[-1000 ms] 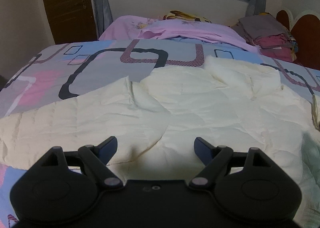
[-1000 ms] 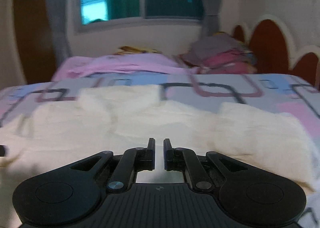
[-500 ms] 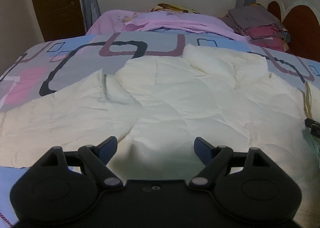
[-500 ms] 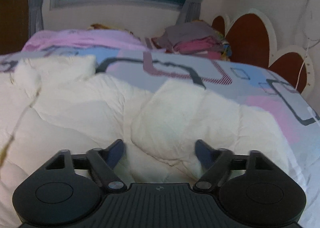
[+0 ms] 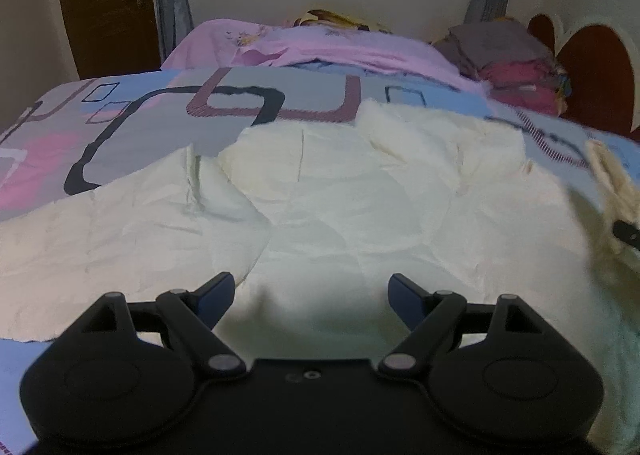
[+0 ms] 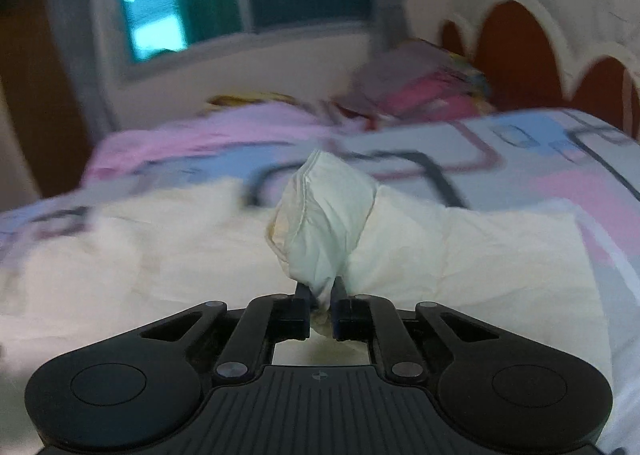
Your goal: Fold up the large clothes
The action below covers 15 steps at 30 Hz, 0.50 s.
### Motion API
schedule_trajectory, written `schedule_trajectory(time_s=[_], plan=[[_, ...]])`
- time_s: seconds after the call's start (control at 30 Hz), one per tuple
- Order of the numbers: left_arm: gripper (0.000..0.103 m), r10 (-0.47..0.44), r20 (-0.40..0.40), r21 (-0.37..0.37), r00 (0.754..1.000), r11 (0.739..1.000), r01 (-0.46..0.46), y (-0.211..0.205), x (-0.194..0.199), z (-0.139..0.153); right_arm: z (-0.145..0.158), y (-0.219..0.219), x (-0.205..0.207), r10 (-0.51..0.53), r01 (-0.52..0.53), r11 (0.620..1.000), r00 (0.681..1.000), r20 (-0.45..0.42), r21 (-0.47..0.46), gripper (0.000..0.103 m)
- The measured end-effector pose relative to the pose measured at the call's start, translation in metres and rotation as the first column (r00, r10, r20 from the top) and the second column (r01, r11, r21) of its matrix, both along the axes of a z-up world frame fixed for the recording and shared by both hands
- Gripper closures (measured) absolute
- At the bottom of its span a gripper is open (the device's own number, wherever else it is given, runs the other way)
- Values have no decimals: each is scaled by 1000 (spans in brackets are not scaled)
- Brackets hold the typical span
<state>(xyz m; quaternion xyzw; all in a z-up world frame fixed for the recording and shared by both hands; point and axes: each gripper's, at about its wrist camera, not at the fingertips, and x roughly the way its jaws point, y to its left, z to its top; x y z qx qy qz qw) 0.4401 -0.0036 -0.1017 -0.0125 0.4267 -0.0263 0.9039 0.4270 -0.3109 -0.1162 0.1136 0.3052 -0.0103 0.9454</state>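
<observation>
Right gripper (image 6: 321,291) pinches cream garment (image 6: 328,223)

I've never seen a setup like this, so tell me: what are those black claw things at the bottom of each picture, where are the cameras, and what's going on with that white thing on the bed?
Each picture comes from a wide-angle camera mounted on a hand-held two-finger gripper; a person carries one in each hand. The black shapes along the bottom are the grippers themselves. On the bed's patterned sheet lies a large cream padded garment, spread out and rumpled. In the left-hand view, the left gripper is wide open over the garment, holding nothing. In the right-hand view, the right gripper has shut on a bunched corner of the garment, which sticks up between its fingers. Folded clothes are stacked by the headboard.
</observation>
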Motion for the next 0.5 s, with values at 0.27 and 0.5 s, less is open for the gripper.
schedule_trajectory(time_s=[0.27, 0.5], plan=[[13, 27, 31, -73, 999, 997, -25, 39, -1, 21, 6, 126, 0, 247, -247, 967, 969, 8, 69, 94], [13, 47, -27, -123, 999, 991, -50, 72, 4, 12, -22, 203, -3, 377, -370, 924, 924, -65, 100, 94]])
